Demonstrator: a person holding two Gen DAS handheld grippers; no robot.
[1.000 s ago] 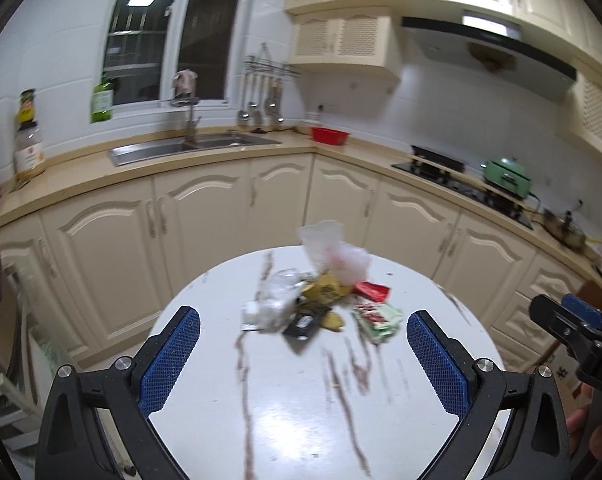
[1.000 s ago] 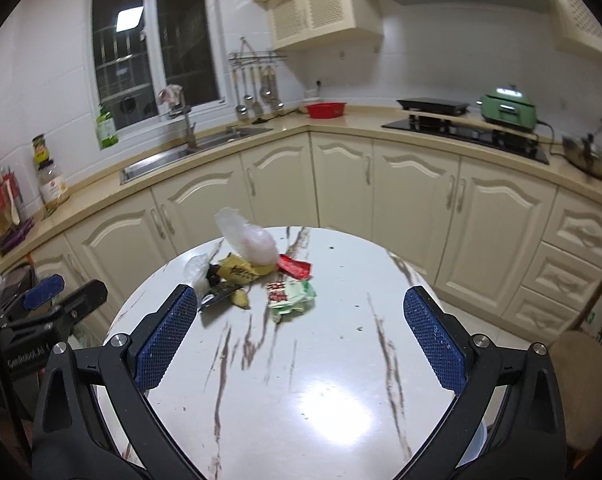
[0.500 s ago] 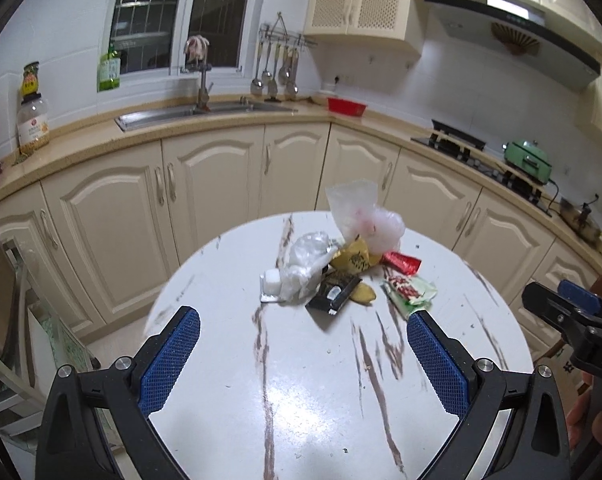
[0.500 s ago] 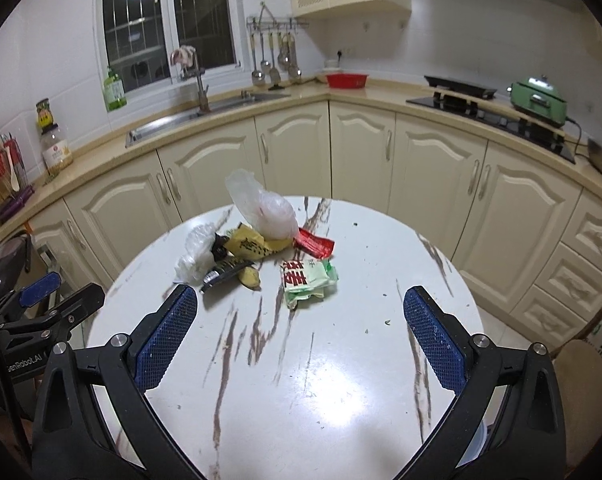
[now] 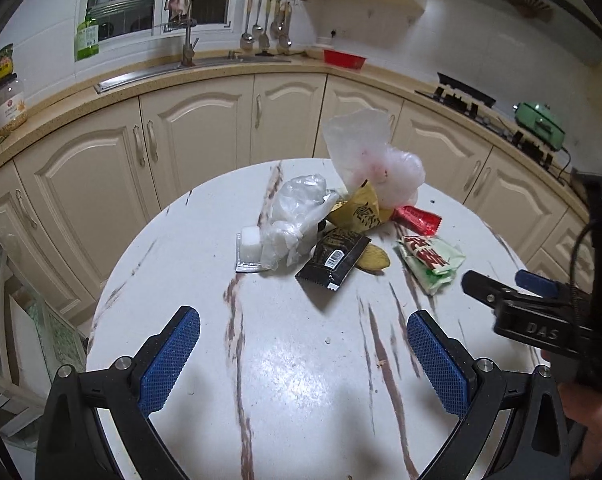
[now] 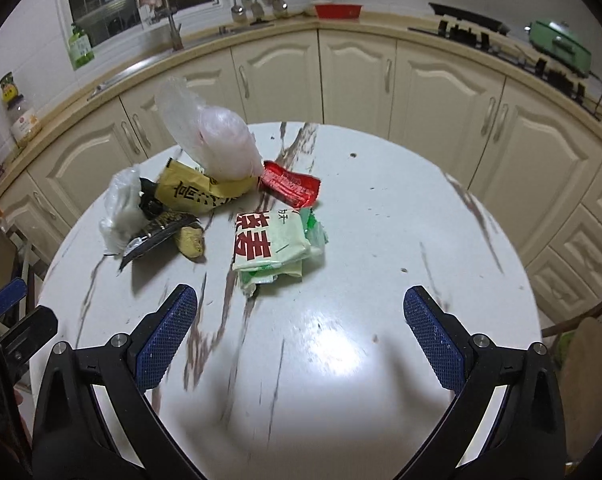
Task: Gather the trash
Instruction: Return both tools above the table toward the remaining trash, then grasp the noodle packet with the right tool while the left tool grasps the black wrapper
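— Both of them have come in closer over the last second, haven't they? The heap looks far bigger in each wrist view than it did.

— It does. The left gripper (image 5: 303,354) and the right gripper (image 6: 301,338) have both dropped toward the round white marble-veined table (image 6: 381,280), jaws spread wide on each, nothing between the blue pads.

— And the rubbish itself?

— Hasn't shifted. It sits bunched on the far half of the table: a puffed translucent plastic bag (image 6: 211,138) standing over a crumpled yellow wrapper (image 6: 193,194), a flat red foil packet (image 6: 289,184) just beside them, a black snack sachet (image 5: 335,258) lying partly on a brown scrap, and clear crinkled film (image 5: 295,220) over a small white block.

— What's nearest the right one?

— The pale green packet with red lettering (image 6: 275,242), slightly apart from the rest, just ahead of its fingers. I'd guess that goes first — it's loose and easy to pinch.

— So nothing collected yet?

— Not a piece. This is only the approach, and I can't see any bin from here.
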